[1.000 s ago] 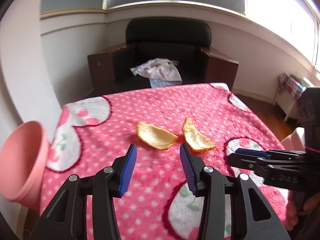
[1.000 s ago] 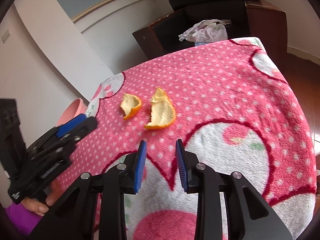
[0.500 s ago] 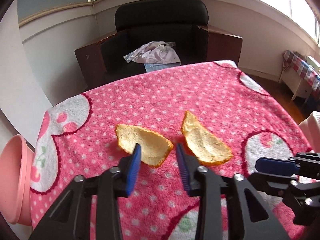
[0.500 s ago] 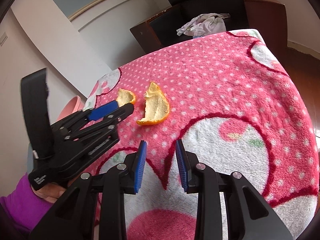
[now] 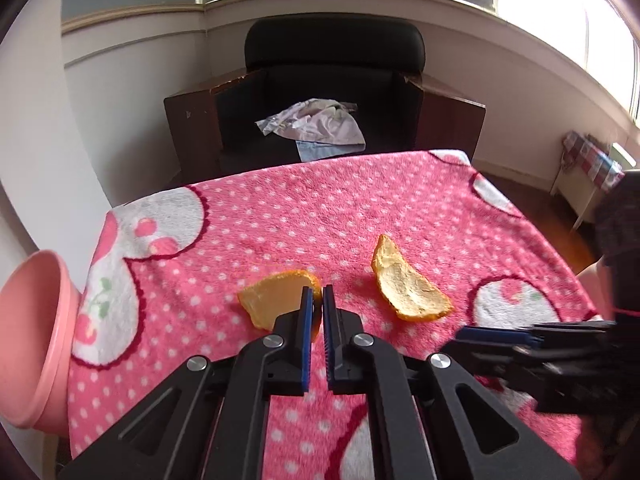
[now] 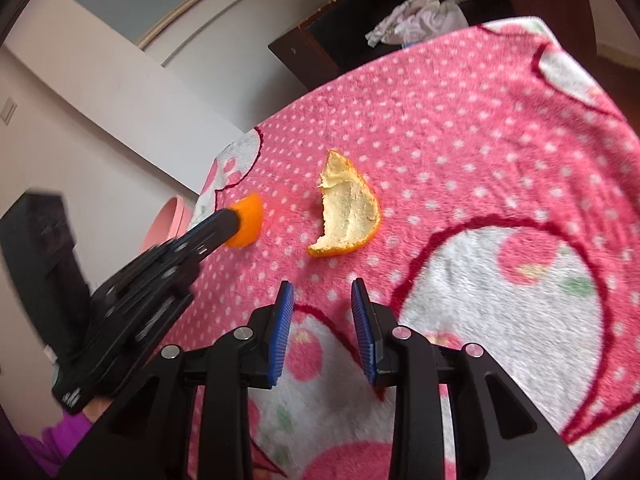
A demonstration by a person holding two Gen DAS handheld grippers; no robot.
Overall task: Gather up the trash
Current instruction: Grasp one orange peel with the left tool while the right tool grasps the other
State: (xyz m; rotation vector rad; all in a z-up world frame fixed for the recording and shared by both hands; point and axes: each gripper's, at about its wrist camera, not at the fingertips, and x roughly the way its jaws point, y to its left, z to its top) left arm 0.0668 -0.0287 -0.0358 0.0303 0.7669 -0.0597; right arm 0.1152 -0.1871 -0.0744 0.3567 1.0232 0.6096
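Black armchair (image 5: 335,80) against pale walls (image 5: 120,92), bright window (image 5: 560,12) beside.

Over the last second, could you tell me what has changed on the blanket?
The left gripper reached the nearer orange peel; its jaws have just been closing and now pinch its edge. The second peel, the right gripper with open jaws, and the pink bin stayed put.

Daylight, window (image 5: 560,20) glare top-right; fisheye edges; slight blur.
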